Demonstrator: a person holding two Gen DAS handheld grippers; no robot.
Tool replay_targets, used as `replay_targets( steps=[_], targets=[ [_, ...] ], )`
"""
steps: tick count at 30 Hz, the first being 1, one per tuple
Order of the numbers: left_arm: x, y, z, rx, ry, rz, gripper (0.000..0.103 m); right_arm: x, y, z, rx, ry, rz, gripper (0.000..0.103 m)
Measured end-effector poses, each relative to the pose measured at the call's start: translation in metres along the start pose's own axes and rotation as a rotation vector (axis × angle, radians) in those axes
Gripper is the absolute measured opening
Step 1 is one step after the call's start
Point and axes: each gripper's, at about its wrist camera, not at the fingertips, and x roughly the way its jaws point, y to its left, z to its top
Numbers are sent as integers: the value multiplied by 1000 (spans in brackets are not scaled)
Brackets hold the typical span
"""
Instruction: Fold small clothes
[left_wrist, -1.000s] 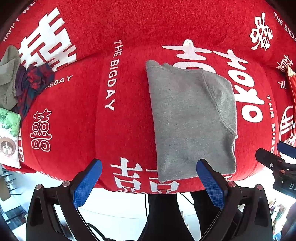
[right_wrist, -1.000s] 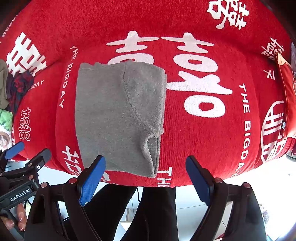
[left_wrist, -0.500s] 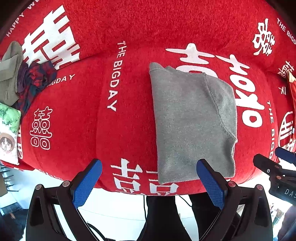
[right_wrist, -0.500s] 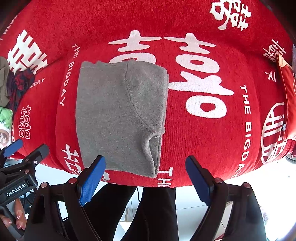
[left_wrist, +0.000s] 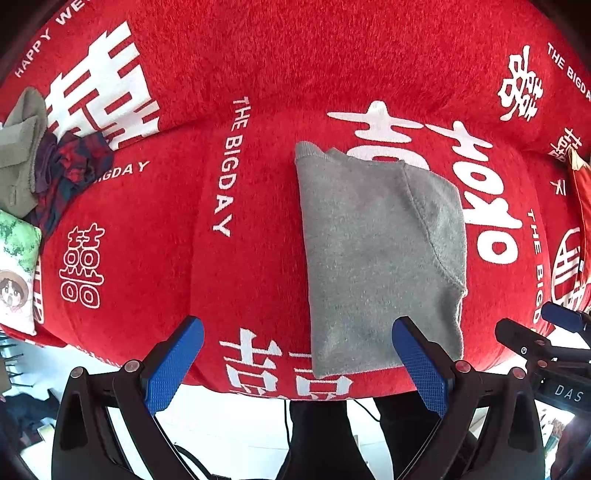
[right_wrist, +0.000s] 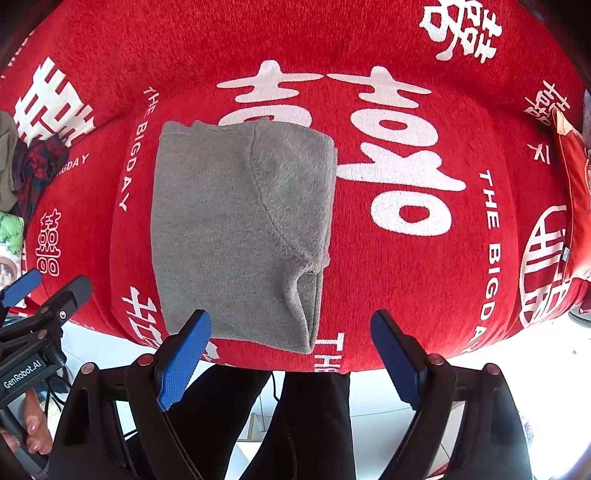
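The red cover (left_wrist: 258, 258) reads "THE BIGDAY" and "HAPPY WE…" in white. The left gripper (right_wrist: 26, 369) body is labelled "GenRobot.AI".

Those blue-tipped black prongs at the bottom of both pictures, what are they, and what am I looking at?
They are hand-held grippers, one in each of a person's hands, each with a camera looking out along its two fingers. One picture comes from the left gripper, the other from the right gripper. Both are open and hold nothing. Before them a folded grey garment lies flat on a red blanket printed with white characters and "THE BIG DAY". At the far left is a small heap of other clothes and a cartoon-print cushion. Each view also catches the other gripper at its edge.
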Motion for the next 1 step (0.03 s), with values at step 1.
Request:
replay_targets(
  steps=[1],
  targets=[
    [0,1,1,-5,4,-4,102,0,0,0,0,0,-1,90]
  ],
)
